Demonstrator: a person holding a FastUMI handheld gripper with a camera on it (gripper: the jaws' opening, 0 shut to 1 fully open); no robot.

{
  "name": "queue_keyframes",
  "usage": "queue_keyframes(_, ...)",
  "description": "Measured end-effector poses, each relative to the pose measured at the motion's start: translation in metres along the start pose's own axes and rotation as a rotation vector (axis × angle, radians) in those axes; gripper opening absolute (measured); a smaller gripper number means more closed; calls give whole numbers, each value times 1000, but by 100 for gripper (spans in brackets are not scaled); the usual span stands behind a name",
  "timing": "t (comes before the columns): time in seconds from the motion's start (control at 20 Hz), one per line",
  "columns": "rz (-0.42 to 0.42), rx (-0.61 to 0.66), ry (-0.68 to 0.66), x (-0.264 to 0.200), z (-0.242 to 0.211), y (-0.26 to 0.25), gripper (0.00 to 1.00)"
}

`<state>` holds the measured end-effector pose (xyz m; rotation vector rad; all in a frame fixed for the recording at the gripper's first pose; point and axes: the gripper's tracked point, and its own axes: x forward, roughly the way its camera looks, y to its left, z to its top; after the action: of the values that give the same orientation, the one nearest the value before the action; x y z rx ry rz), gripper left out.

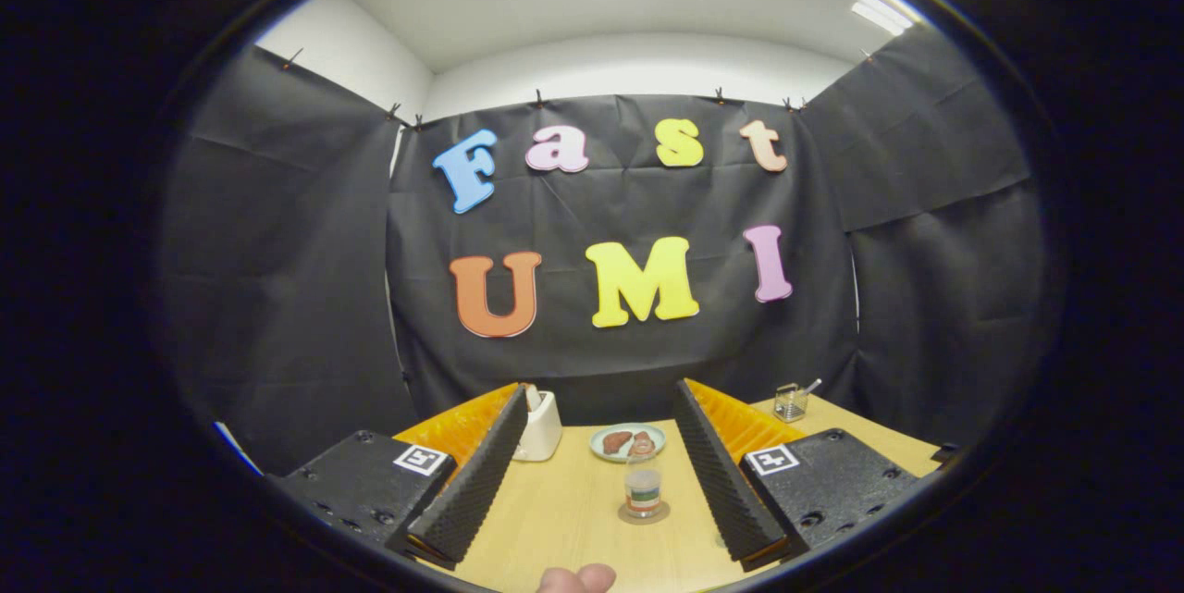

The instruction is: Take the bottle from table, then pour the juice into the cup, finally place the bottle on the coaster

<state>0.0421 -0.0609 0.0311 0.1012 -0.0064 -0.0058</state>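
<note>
Straight ahead, the bottle (642, 482) stands upright on a round brown coaster (644, 513), a small clear plastic thing with a see-through upper half and a banded label around its lower half; the label is too small to read. It sits between the two fingers and a little beyond their tips, touching neither. The hand-held gripper (610, 454) is spread wide with nothing between its fingers; the inner faces of both fingers are ribbed foam pads (472, 482), and each finger block carries one square white printed marker on top.

Just beyond the bottle lies one pale round plate (629, 442) with two reddish-brown pieces of food on it. Near the plate, close to the tip of the left finger, is one cream-coloured, rounded toaster (539, 426) with something pale sticking up from its slot. Farther off, past the right finger, a small wire-mesh basket (790, 402) stands near the tabletop's far corner with a utensil handle leaning out of it. The tabletop (564, 519) is smooth, light wood grain. At the near edge a person's fingertip (578, 580) pokes into sight.
</note>
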Motion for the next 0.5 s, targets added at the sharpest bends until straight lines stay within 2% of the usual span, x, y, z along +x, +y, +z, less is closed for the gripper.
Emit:
queue_keyframes(0.35,-58,27,-35,7,18,-23,100)
queue_keyframes(0.5,-75,32,-12,12,7,-31,100)
